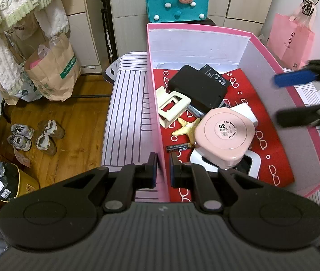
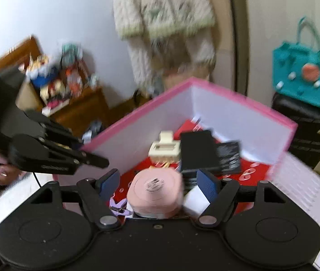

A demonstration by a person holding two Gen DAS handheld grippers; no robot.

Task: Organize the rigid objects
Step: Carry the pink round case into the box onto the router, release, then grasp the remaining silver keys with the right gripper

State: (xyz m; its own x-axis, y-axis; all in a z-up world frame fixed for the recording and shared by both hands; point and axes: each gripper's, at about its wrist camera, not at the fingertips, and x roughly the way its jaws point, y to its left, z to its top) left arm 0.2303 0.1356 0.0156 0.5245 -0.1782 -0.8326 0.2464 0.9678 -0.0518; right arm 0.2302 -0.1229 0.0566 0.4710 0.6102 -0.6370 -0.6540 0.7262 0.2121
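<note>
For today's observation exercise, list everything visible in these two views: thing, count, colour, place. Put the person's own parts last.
Storage box: 1, pink outside, white inside, on striped bedding.
Round case: 1, pale pink, inside box, near front.
Hair claw clip: 1, cream, inside box, left.
Black boxes: 2, stacked, box rear.
Starfish: 1, yellow, box floor.
Battery: 1, black, box floor.
Felt bag: 1, teal, behind box.
Gift bag: 1, pink, right wall.
Shoes: 4, grey-brown, wood floor.
Left gripper: 1, black, straddling box wall.
Right gripper: 1, black, open above case.
</note>
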